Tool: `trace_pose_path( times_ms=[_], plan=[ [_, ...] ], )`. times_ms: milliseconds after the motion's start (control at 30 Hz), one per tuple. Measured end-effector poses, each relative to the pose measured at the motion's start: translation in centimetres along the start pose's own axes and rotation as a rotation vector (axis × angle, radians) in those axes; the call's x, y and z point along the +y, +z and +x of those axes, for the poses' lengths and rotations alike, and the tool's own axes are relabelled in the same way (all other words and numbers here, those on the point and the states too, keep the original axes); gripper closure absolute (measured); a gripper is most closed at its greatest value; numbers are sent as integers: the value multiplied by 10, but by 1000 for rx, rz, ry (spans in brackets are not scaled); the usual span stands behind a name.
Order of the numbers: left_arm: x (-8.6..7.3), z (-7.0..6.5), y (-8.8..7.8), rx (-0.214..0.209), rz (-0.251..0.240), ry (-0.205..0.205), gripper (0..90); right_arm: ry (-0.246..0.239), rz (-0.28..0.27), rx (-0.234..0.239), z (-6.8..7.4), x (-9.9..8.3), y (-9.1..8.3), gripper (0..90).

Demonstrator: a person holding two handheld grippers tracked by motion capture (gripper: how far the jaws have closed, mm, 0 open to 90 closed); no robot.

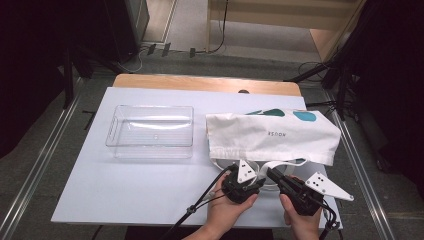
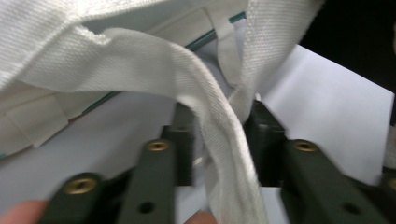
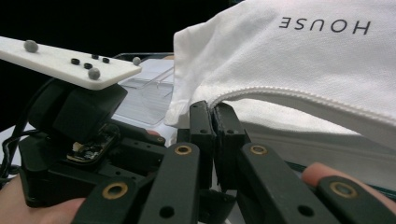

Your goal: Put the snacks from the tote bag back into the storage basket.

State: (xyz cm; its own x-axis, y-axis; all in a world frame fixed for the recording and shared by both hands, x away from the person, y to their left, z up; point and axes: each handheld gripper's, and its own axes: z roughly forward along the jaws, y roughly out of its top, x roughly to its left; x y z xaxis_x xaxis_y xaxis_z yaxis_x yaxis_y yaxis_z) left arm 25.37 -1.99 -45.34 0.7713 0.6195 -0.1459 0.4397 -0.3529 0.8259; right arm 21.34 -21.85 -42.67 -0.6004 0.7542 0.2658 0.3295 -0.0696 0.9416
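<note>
White canvas tote bag (image 1: 272,137) lies flat on the white tabletop (image 1: 145,190), at 3 o'clock from the clear plastic bin (image 1: 150,131), printed side up. Its webbing handle (image 2: 219,140) trails from the bag's 6 o'clock edge toward the person. Left gripper (image 1: 257,186), below the bag's near edge, has its jaws partly apart; the handle runs loosely between them and the pads are not pressing it. Right gripper (image 1: 272,175), just beside the left at 3 o'clock, has its jaws fully together, pinching the bag's hemmed edge (image 3: 261,95) at the tips.
</note>
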Motion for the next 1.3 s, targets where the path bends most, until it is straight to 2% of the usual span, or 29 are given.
trace_pose_path(
  times_ms=[67,233,267,333,433,567,633,667,700,800,867,900,967,1000,1067,1100,1167,1267,1300],
  plan=[
    [1,1,-3,19,-4,23,808,0,-1,-3,0,0,0,858],
    [5,10,-13,36,-26,36,852,3,-27,-12,-6,-1,-12,685],
    [7,11,-15,36,-36,37,854,12,-48,-34,-11,-4,-21,642],
    [10,12,-22,41,-60,40,854,26,-56,-51,-15,-6,-25,624],
    [18,16,-32,46,-97,46,854,64,-45,-139,-25,-16,-33,600],
    [29,21,-43,53,-133,50,854,116,52,-315,-38,-26,-25,512],
    [34,23,-47,56,-138,57,853,124,95,-358,-44,-28,-19,469],
    [35,24,-48,59,-142,61,854,116,153,-397,-48,-30,-10,462],
    [37,25,-49,63,-147,61,854,116,153,-397,-48,-30,-10,462],
    [41,28,-53,68,-155,76,853,108,205,-455,-57,-31,3,449],
    [44,29,-56,70,-163,77,853,126,211,-493,-65,-29,8,421],
    [45,30,-57,68,-168,74,853,151,210,-504,-69,-28,11,406],
    [48,33,-58,61,-173,68,852,187,193,-507,-77,-26,14,340],
    [50,35,-59,60,-173,64,852,188,177,-507,-80,-25,16,311],
    [54,37,-59,62,-181,59,853,202,192,-529,-85,-23,22,289],
    [56,37,-60,65,-184,62,853,199,212,-531,-88,-22,27,299],
    [59,37,-60,68,-190,66,853,200,236,-535,-91,-21,32,415],
    [63,39,-61,71,-195,66,853,193,282,-483,-94,-21,37,664],
    [64,40,-61,72,-195,68,853,197,292,-456,-95,-21,37,722]
  ],
)
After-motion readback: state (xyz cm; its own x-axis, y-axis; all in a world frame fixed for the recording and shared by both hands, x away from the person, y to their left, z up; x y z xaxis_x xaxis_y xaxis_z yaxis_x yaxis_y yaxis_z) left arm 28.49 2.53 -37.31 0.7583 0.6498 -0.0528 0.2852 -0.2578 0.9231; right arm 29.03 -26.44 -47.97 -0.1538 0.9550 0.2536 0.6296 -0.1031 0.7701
